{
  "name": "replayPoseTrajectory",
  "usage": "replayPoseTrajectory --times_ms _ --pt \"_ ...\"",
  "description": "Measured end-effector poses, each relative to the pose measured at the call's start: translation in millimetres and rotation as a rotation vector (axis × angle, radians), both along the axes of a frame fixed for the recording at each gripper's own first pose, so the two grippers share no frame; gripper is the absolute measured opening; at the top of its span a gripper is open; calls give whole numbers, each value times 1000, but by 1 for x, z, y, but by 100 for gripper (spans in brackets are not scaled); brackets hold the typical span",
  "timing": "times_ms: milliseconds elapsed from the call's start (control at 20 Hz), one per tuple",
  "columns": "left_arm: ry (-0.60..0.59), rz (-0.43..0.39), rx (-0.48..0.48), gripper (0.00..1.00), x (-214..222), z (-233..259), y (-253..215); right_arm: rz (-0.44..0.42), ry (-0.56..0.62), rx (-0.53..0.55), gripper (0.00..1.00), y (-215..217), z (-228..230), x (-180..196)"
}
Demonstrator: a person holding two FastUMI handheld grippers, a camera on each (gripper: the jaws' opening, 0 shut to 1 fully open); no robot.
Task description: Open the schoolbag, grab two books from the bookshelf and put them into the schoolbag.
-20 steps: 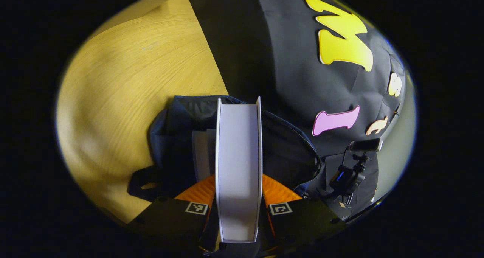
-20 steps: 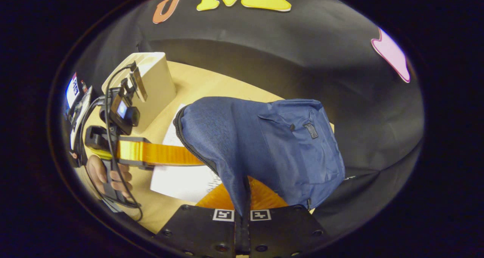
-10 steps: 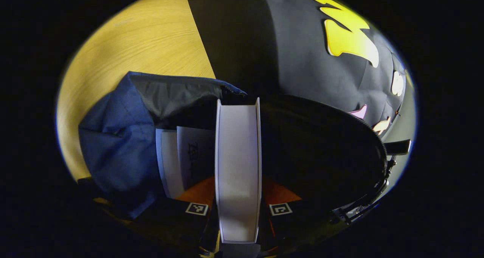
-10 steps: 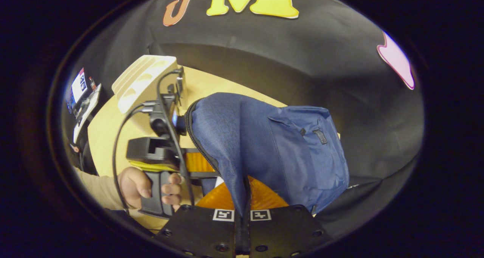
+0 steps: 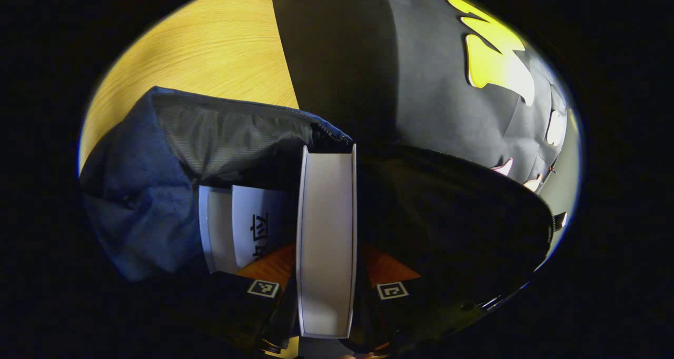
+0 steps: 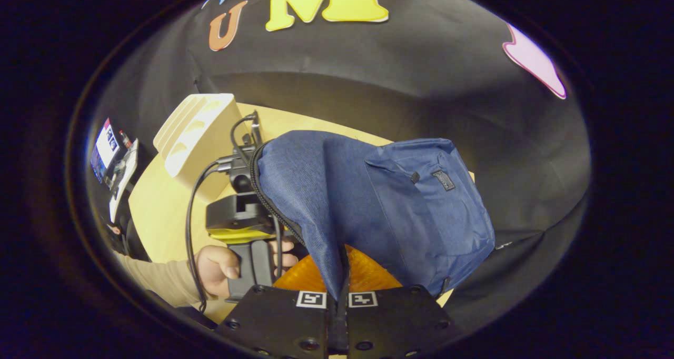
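At the left of the left gripper view, the schoolbag (image 5: 142,201) lies open on the wooden surface (image 5: 210,48), its lining showing at the upper left. Just right of that blue fabric, the first book (image 5: 237,232) already sits inside the bag, so that part looks done. At the centre, the left gripper (image 5: 326,290) is clamped on the second book (image 5: 326,238), whose page edge faces the camera and whose far end has entered the bag's mouth; the dark interior spreads to the right.

In the right gripper view, the cream bookshelf (image 6: 195,132) stands at the upper left, no books visible in it. Below it a hand (image 6: 221,264) holds the other gripper's handle at the bag's opening. At the centre bottom, the right gripper (image 6: 343,280) is closed on a fold of the schoolbag's flap, holding it up.

What seems left: slide the second book fully in and release.
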State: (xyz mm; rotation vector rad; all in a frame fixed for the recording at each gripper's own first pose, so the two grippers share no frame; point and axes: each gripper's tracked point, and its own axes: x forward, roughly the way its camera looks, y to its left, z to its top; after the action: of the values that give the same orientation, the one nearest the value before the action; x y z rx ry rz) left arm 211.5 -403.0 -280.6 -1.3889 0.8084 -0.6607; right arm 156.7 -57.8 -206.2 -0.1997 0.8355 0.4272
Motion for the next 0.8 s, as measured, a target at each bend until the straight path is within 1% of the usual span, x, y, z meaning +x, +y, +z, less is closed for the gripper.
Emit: replayPoseTrajectory --times_ms 50,100,150,300,350,400,450,550,650,700,800 --pt "-1 8 11 61 -3 3 9 -3 2 -5 1 0 -1 1" --pt "-3 18 53 62 -5 0 20 -13 8 -3 1 -1 -3 2" --pt "-6 34 100 68 -7 -3 31 -26 13 -4 1 -2 -6 2" --pt "-43 47 173 71 -26 4 66 -56 16 2 1 -2 -16 1" --pt "-51 50 196 83 -30 9 76 -59 12 -1 1 0 -18 1" --pt "-50 54 227 84 -36 11 88 -65 3 -10 1 1 -19 1" --pt "-54 61 259 72 -41 14 100 -73 -10 -11 2 3 -20 1" --pt "-85 63 325 71 -54 27 120 -110 -25 -14 7 5 -18 1" --pt "-125 40 408 71 -74 37 140 -140 -34 -7 9 8 -14 -3" --pt "-152 36 445 71 -84 46 153 -155 -39 2 17 11 -10 -6" --pt "-222 47 552 71 -94 66 180 -177 -57 13 27 20 -1 -13"
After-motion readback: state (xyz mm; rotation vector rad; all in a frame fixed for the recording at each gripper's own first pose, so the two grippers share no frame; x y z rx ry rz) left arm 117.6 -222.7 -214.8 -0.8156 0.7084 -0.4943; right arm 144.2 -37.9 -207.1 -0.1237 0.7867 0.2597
